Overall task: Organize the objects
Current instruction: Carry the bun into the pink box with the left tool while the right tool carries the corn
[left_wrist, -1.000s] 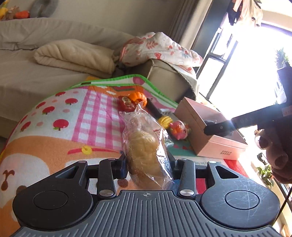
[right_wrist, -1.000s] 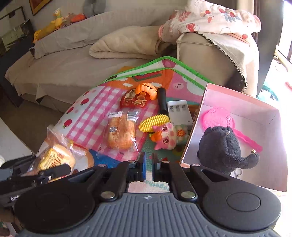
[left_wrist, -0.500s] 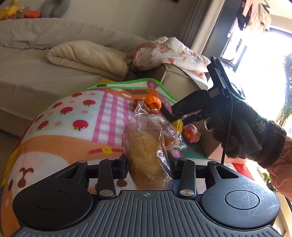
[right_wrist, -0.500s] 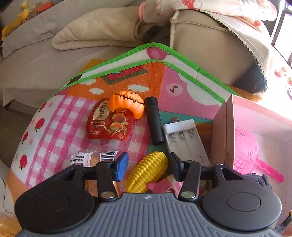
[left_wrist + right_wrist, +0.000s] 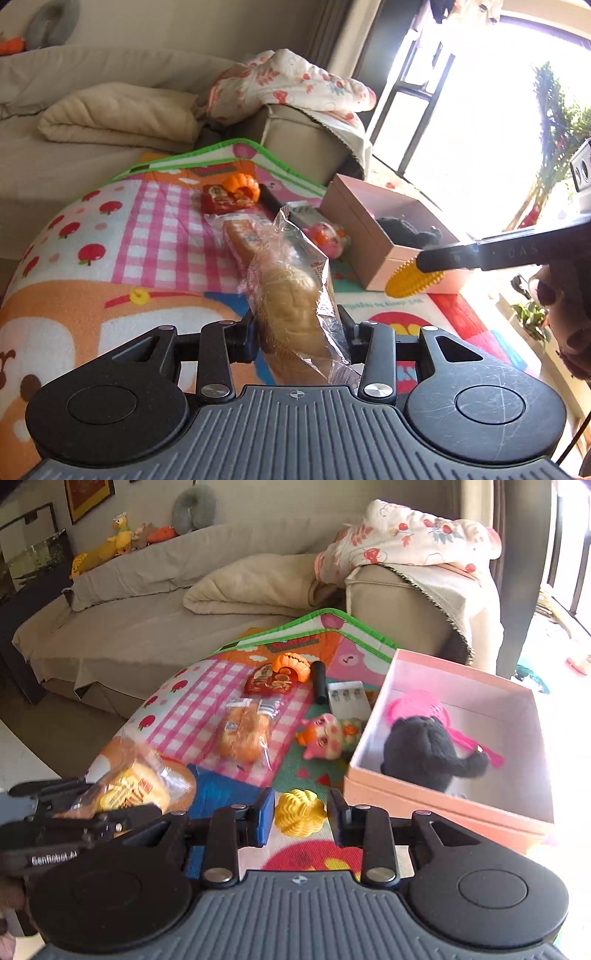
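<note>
My left gripper (image 5: pixel 297 326) is shut on a bagged bread roll (image 5: pixel 288 302) and holds it above the play mat (image 5: pixel 122 229). My right gripper (image 5: pixel 301 814) has a yellow toy corn (image 5: pixel 300 806) between its pads; the jaws are closing on it. In the left wrist view the corn (image 5: pixel 404 280) hangs off the mat, just in front of the pink box (image 5: pixel 354 225). The box (image 5: pixel 443 808) holds a black plush (image 5: pixel 424 749) and a pink scoop (image 5: pixel 417 705).
On the mat lie a second bread packet (image 5: pixel 242 731), a pig toy (image 5: pixel 325 734), a red snack packet (image 5: pixel 271 681), an orange pumpkin toy (image 5: pixel 291 662), a black cylinder (image 5: pixel 319 683) and a white charger (image 5: pixel 347 698). A sofa (image 5: pixel 147 627) with blankets stands behind.
My right gripper opened, went out over the mat to the toy corn, took it and drew back with it to the box's near side. The left gripper kept the bread and shifted slightly.
</note>
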